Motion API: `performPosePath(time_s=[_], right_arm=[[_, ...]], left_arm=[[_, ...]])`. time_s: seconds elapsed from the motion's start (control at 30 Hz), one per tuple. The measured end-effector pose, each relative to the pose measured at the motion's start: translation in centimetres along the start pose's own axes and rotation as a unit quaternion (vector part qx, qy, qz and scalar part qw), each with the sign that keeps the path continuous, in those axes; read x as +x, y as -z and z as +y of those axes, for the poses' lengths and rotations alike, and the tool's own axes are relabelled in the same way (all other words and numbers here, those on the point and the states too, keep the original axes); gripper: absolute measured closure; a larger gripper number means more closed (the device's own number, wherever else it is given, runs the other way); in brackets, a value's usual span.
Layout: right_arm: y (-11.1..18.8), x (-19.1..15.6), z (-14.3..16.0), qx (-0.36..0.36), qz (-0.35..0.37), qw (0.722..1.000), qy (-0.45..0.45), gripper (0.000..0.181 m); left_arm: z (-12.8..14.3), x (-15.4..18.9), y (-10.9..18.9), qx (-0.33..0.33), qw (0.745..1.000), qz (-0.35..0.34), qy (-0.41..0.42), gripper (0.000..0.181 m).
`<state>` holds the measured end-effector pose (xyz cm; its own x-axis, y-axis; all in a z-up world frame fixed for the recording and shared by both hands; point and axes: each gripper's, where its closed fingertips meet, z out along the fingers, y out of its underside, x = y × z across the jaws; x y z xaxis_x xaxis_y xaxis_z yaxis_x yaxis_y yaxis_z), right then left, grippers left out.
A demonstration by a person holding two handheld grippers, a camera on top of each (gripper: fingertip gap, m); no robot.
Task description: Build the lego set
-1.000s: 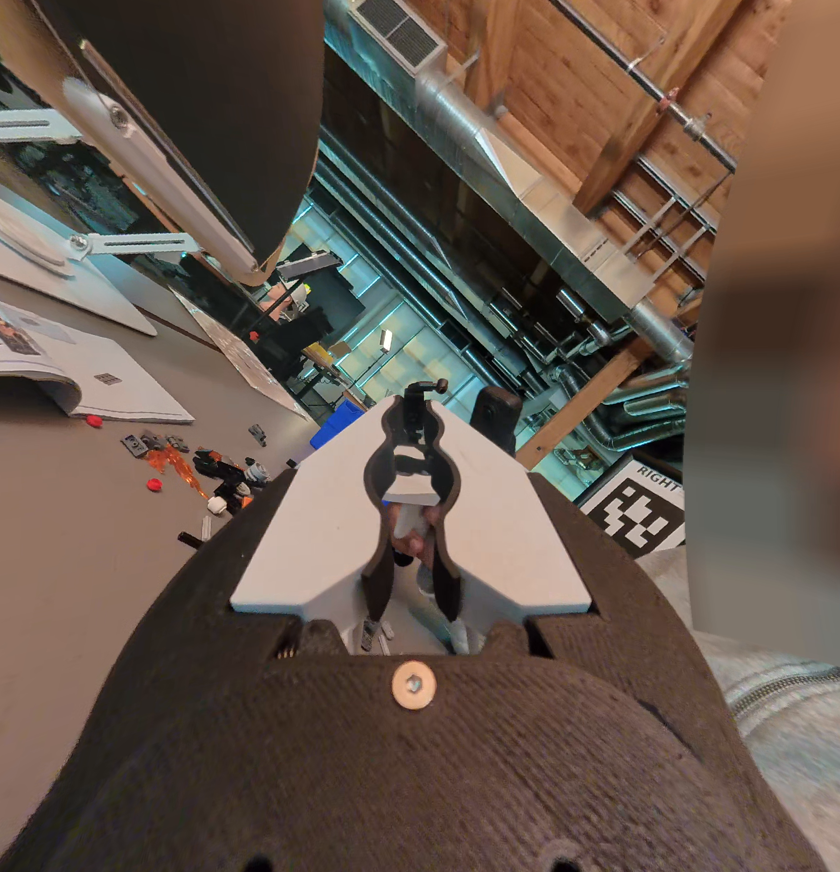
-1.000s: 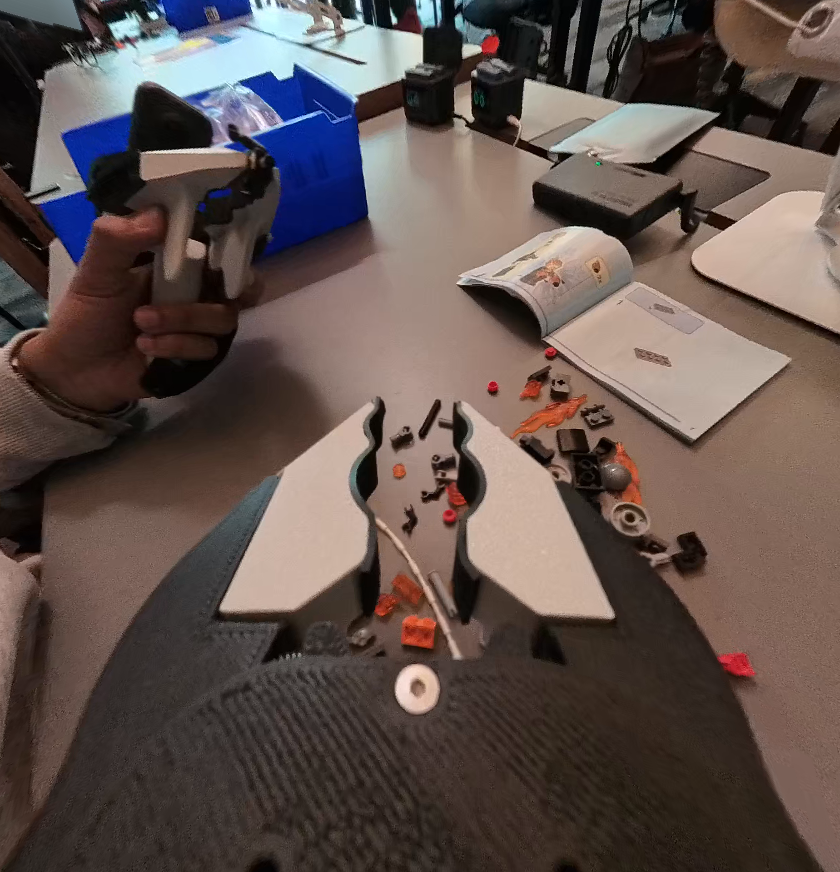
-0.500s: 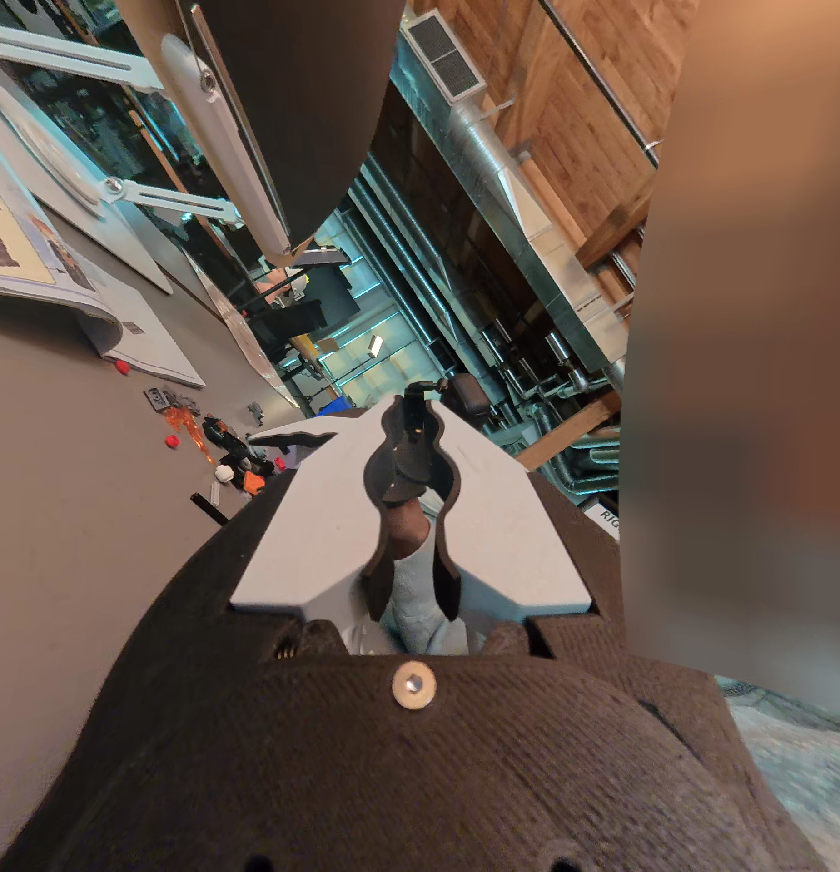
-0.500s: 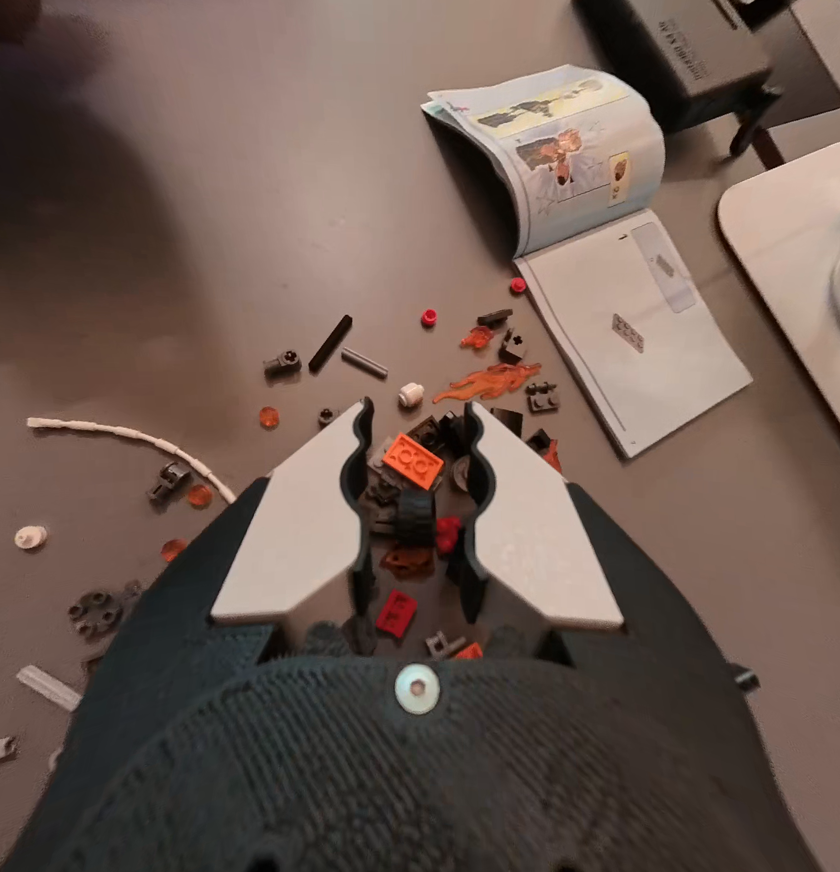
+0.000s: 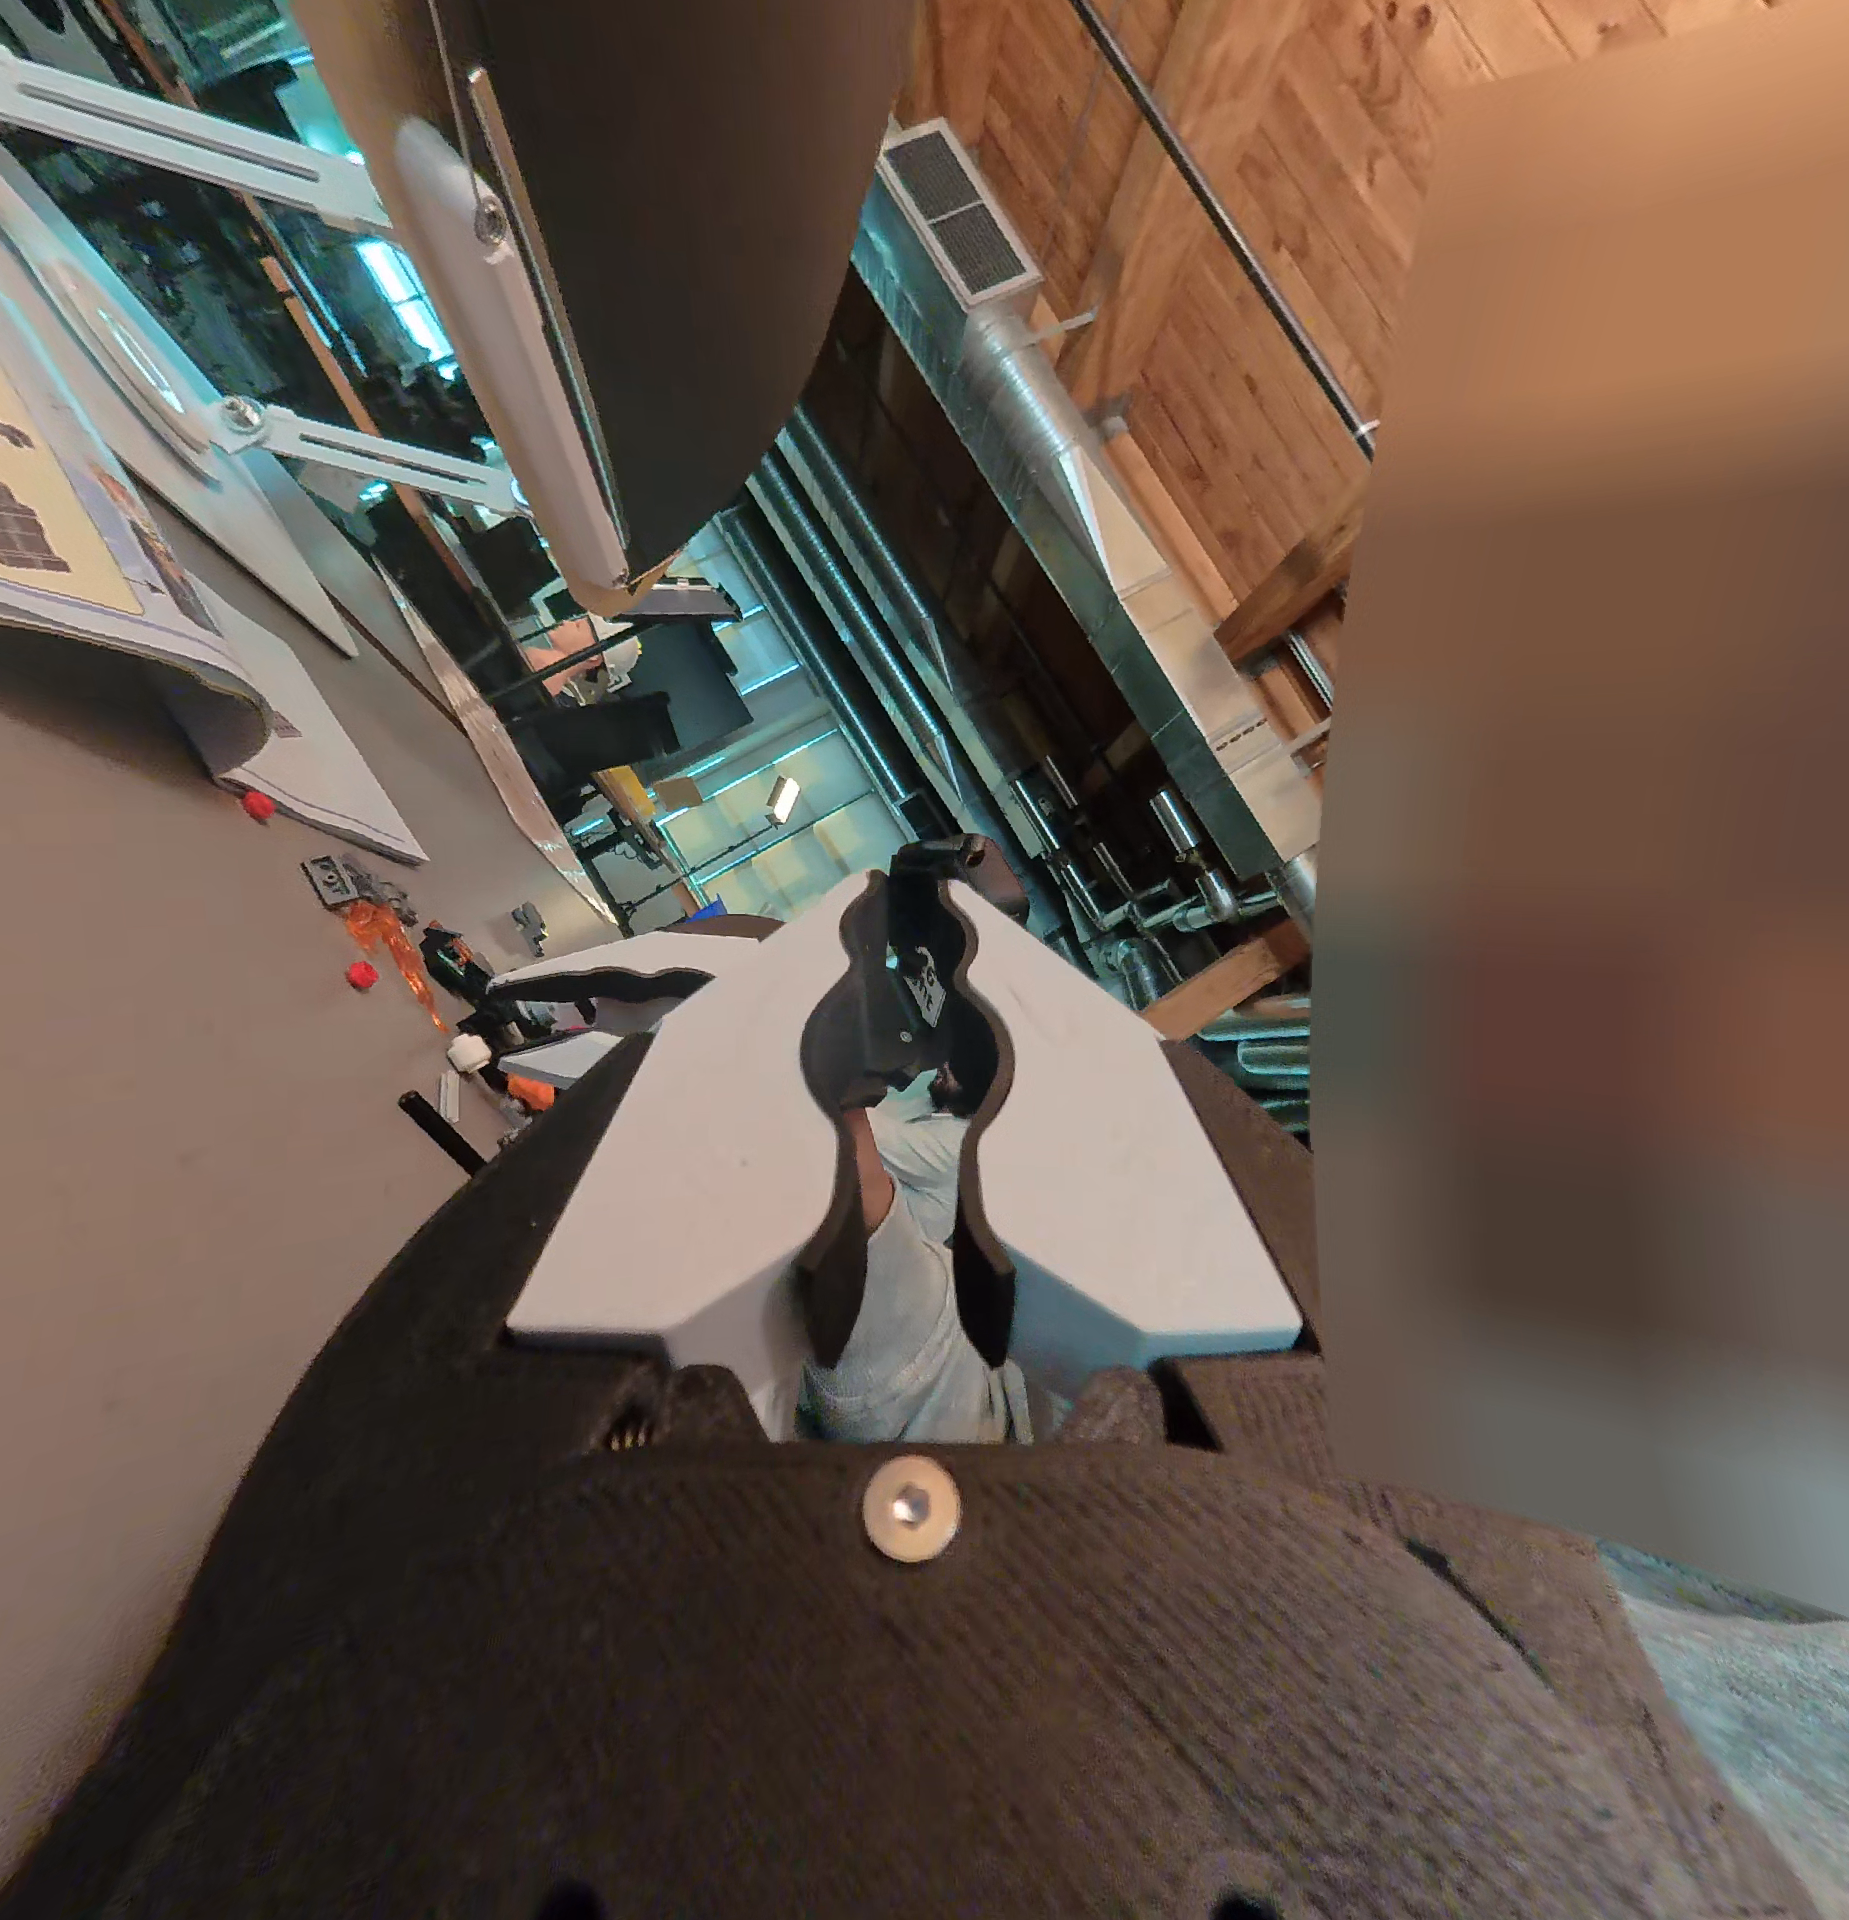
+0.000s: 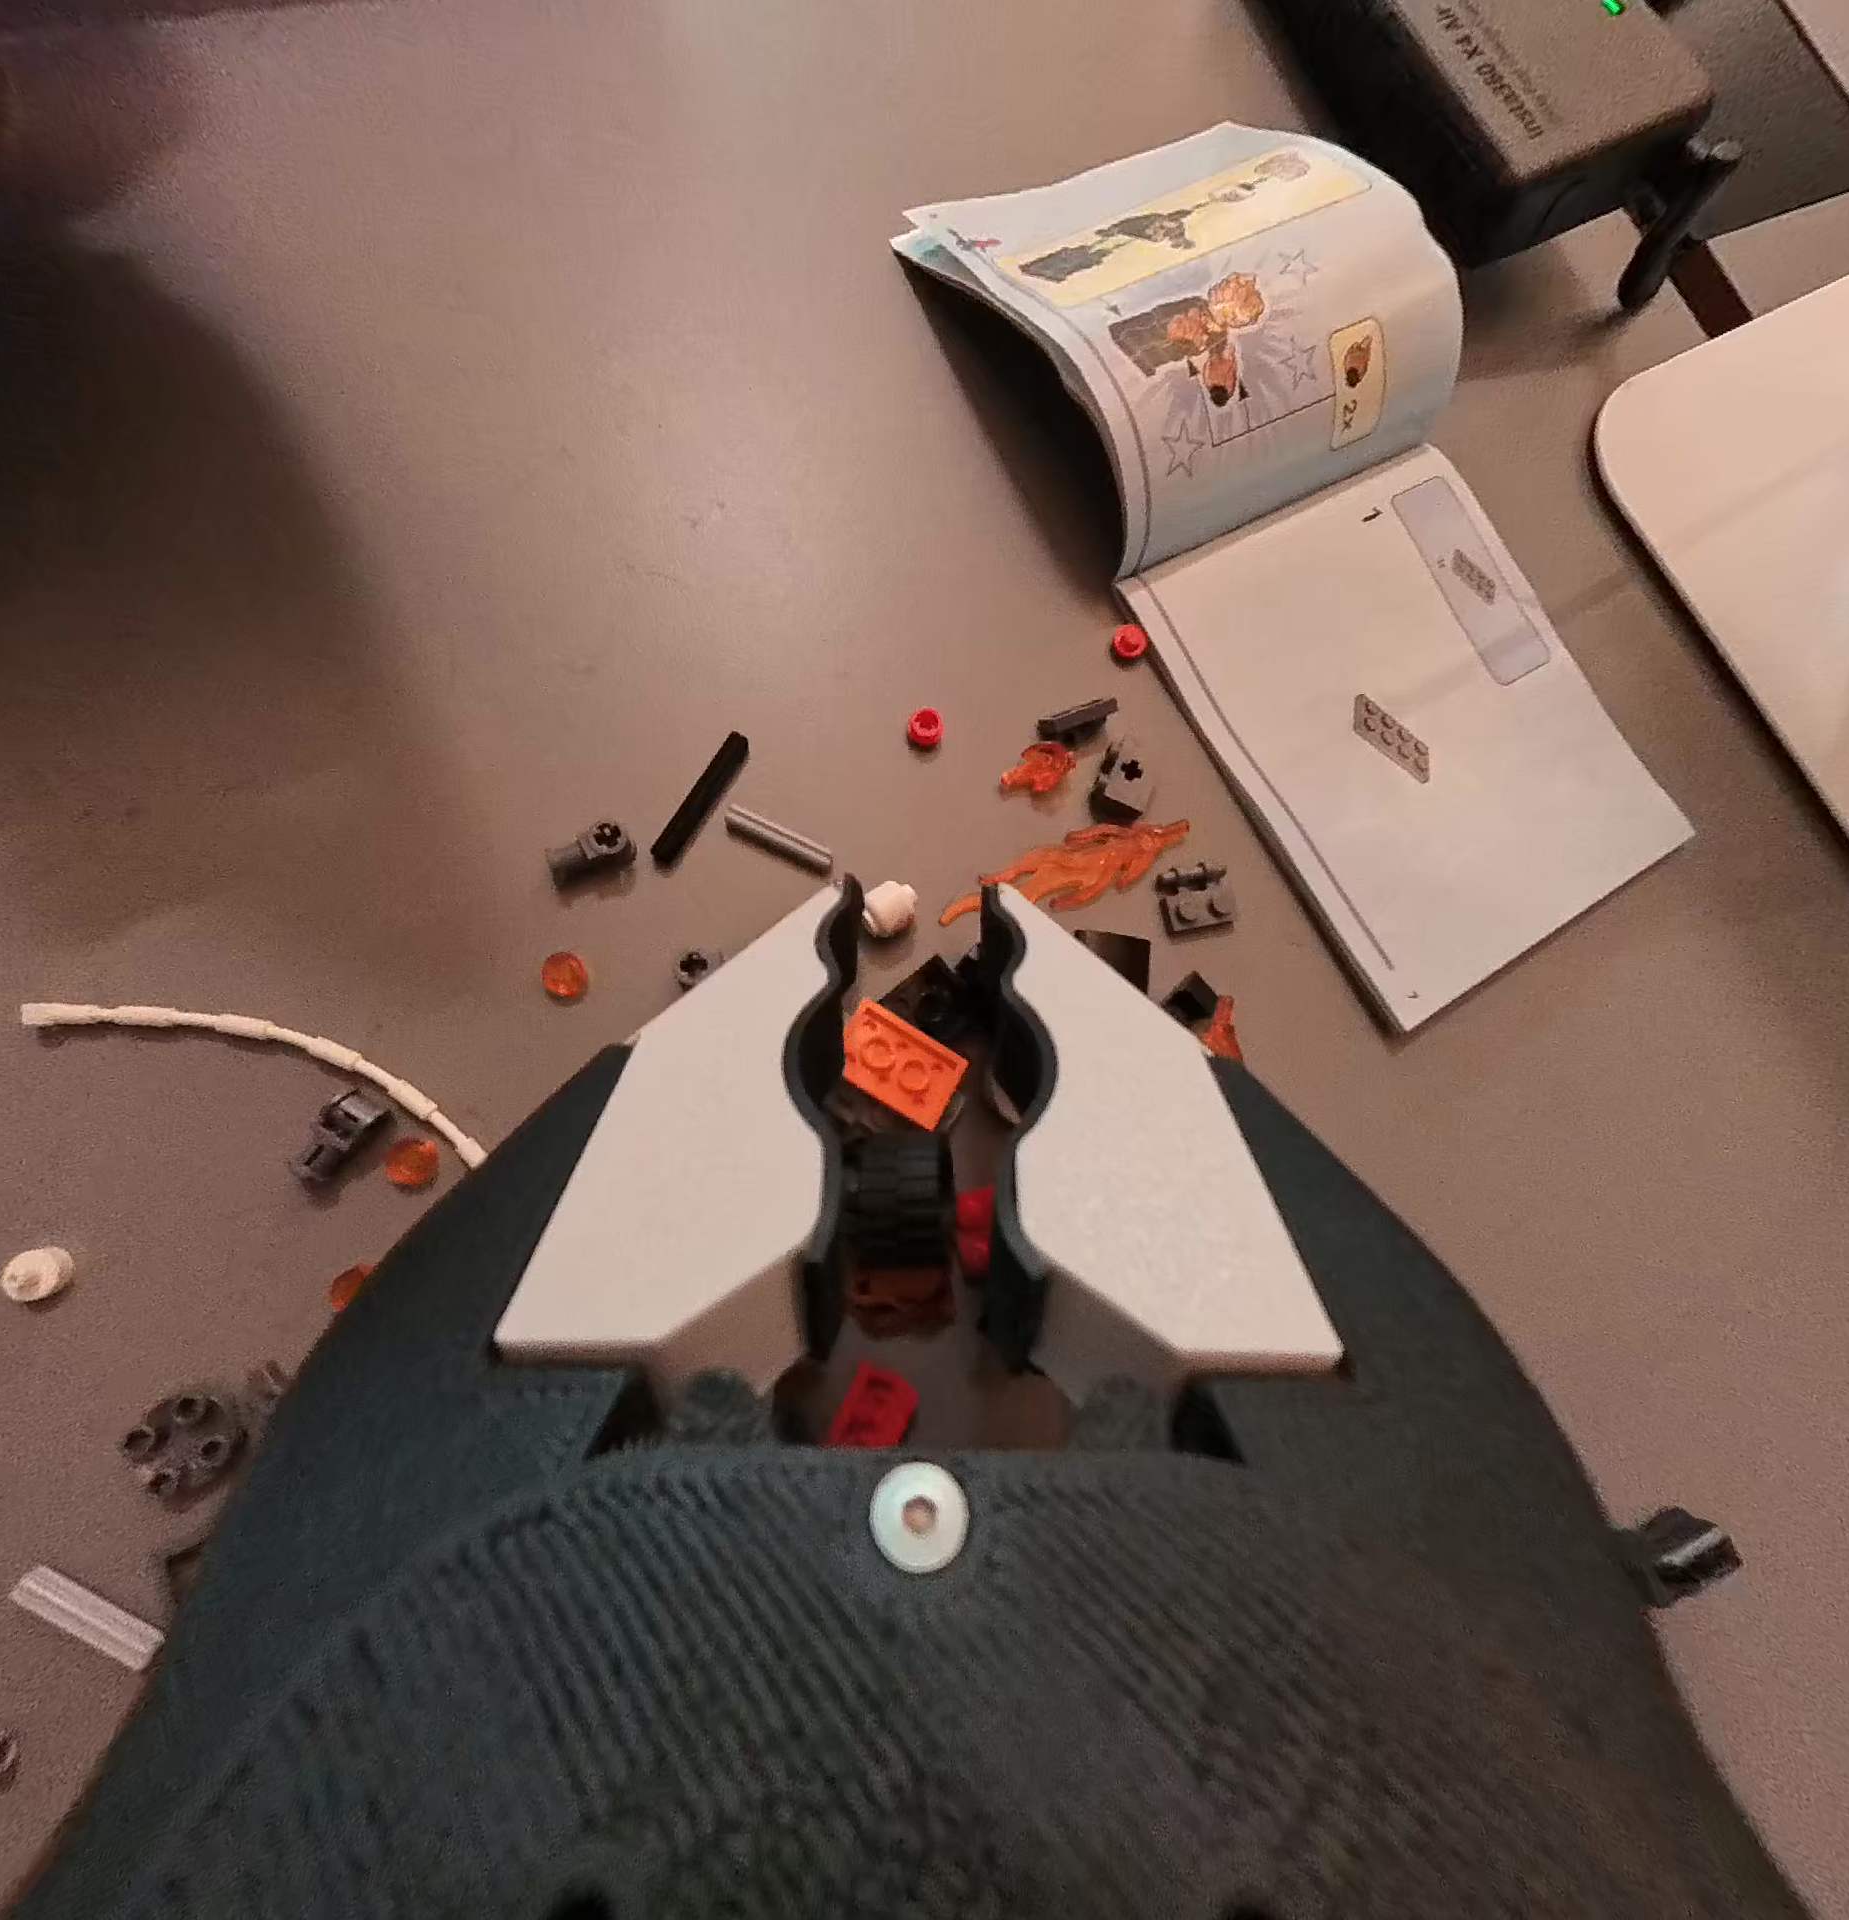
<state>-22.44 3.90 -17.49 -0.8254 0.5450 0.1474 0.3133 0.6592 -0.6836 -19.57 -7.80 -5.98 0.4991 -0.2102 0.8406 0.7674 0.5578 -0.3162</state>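
My left gripper (image 5: 915, 909) is shut on a small black lego piece (image 5: 935, 862) that sticks out past its tips, held up in the air and tilted toward the ceiling. My right gripper (image 6: 920, 902) is open with a narrow gap, low over a pile of loose lego pieces on the grey table (image 6: 484, 468). An orange plate (image 6: 904, 1065) and a black tyre (image 6: 894, 1184) lie between its fingers. I cannot tell whether the fingers touch them. The right gripper also shows in the left wrist view (image 5: 598, 997), down at the pile.
An open instruction booklet (image 6: 1315, 468) lies right of the pile. Beyond it are a black box (image 6: 1522, 94) and a white base (image 6: 1782, 520). An orange flame piece (image 6: 1076, 868), red studs, a black rod (image 6: 702, 795) and a white curved strip (image 6: 255, 1034) are scattered around. About 15 cm separates my left fingertips from my right.
My right gripper swung down over the pile, and its jaws have narrowed around the orange plate and tyre. My left gripper tilted further upward, still holding the black piece.
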Motion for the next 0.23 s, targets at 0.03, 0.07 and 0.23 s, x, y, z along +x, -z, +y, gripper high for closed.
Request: performPosePath(time_s=[0.03, 0.07, 0.23], right_arm=[[0.0, -0.02, -0.05, 0.001, -0.001, 1.0, -0.003, 0.159], [-0.02, -0.04, -0.04, 0.001, -0.001, 1.0, -0.006, 0.159], [-0.2, 0.04, 0.28, -0.006, 0.001, 1.0, -0.016, 0.16]], left_arm=[[-0.06, -0.03, 0.04, 0.002, 1.0, 0.0, 0.001, 0.176], [-0.07, -0.02, 0.04, 0.002, 1.0, 0.0, 0.001, 0.176], [-0.04, -0.06, 0.02, 0.002, 1.0, 0.004, 0.009, 0.176]])
